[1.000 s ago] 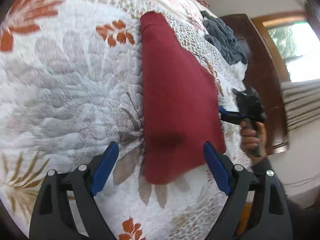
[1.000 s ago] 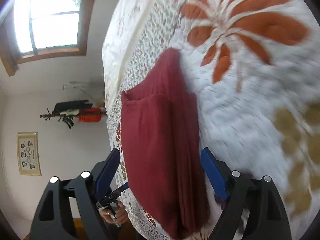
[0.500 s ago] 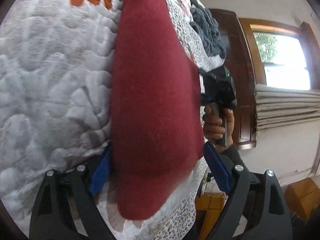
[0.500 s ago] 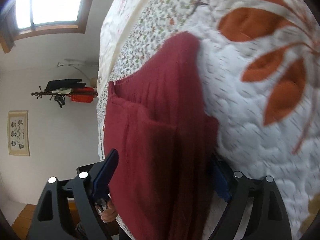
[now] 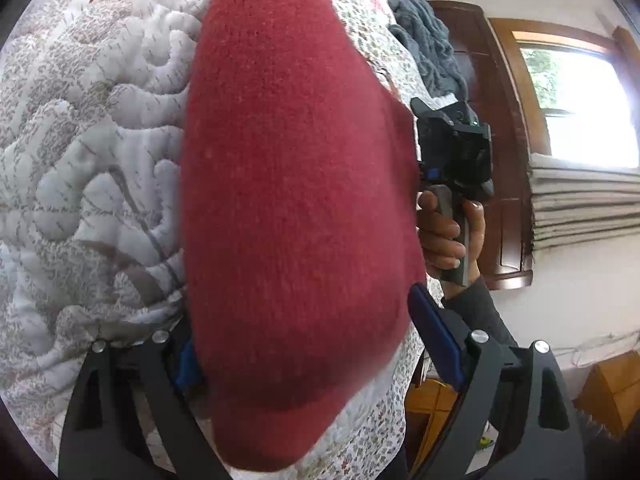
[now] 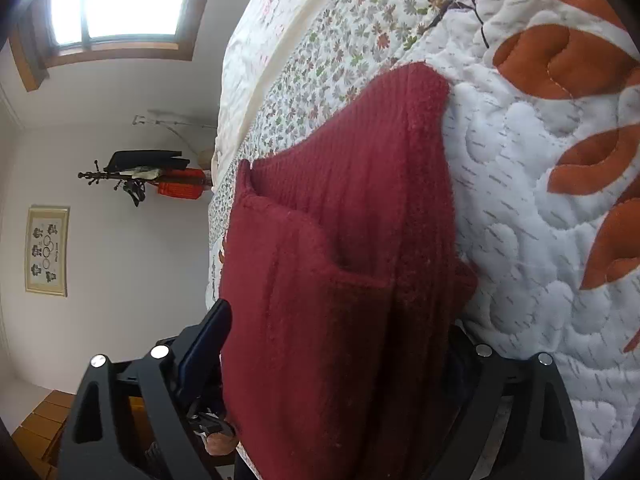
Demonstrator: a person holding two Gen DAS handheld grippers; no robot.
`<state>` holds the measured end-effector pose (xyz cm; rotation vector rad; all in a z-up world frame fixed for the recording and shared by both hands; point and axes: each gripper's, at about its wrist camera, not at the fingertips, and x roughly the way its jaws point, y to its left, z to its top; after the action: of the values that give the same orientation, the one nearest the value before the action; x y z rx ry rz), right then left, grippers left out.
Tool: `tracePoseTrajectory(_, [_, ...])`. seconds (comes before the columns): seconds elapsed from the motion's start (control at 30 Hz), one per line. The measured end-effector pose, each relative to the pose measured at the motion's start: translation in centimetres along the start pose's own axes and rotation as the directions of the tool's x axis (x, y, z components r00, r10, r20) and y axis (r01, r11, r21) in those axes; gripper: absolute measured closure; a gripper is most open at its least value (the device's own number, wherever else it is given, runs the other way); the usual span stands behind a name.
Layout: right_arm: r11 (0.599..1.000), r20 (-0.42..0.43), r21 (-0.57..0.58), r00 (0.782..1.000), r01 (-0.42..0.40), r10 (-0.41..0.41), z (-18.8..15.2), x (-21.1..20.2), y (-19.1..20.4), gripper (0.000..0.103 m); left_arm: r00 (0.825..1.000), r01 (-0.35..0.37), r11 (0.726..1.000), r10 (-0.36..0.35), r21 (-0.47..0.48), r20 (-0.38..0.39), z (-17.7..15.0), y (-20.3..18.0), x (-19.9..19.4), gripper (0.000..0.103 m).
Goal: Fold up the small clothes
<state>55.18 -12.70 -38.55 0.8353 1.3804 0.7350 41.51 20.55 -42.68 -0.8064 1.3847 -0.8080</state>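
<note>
A white quilted bedspread with orange leaf print is carrying the dark red knitted garment, already lying doubled lengthwise — partly folded, I judge, with a crosswise fold remaining. The left gripper and right gripper are each straddling one end — jaws spread wide, clamping nothing.

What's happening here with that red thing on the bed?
A person holds a two-finger gripper in each hand and is folding a dark red knitted garment on a quilted bedspread. The left gripper and right gripper each straddle one end of it, fingers spread wide, not clamped. A grey garment lies further up the bed.
</note>
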Motion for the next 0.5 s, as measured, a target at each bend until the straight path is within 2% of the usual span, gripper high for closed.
tracePoseTrajectory(0.1, [1.0,0.005,-0.003,1.0,0.003,-0.003,0.1,0.2,-0.1,0.014,1.0,-0.027,1.0,0.027,-0.015,-0.005,0.2,0.1,0.2,0.027])
tracePoseTrajectory(0.13, [1.0,0.007,-0.005,1.0,0.008,-0.008,0.1,0.3,-0.1,0.018,0.999,-0.032,0.999,0.032,-0.018,-0.008,0.2,0.2,0.3,0.029])
tracePoseTrajectory(0.2, [1.0,0.004,-0.005,1.0,0.015,-0.015,0.0,0.4,-0.2,0.036,0.999,-0.037,0.999,0.037,-0.03,-0.013,0.3,0.4,0.2,0.037])
tracePoseTrajectory(0.23, [1.0,-0.005,0.006,1.0,0.016,-0.016,-0.1,0.7,-0.5,0.058,0.999,-0.037,0.998,0.036,-0.042,-0.015,0.3,0.5,0.1,0.044])
tracePoseTrajectory(0.27, [1.0,-0.001,0.017,1.0,0.016,-0.016,-0.3,0.9,-0.7,0.062,0.999,-0.04,0.998,0.039,-0.054,-0.015,0.4,0.5,0.1,0.046])
tracePoseTrajectory(0.33, [0.999,0.026,-0.004,0.999,0.048,-0.048,-0.6,0.9,-0.1,0.065,0.998,-0.066,0.996,0.065,-0.053,-0.017,0.4,0.2,0.1,0.054])
tracePoseTrajectory(0.5, [0.997,0.09,-0.012,0.993,0.08,-0.079,-1.5,0.1,2.2,0.069,0.991,-0.133,0.991,0.132,-0.025,-0.016,0.5,-1.7,-0.8,0.064])
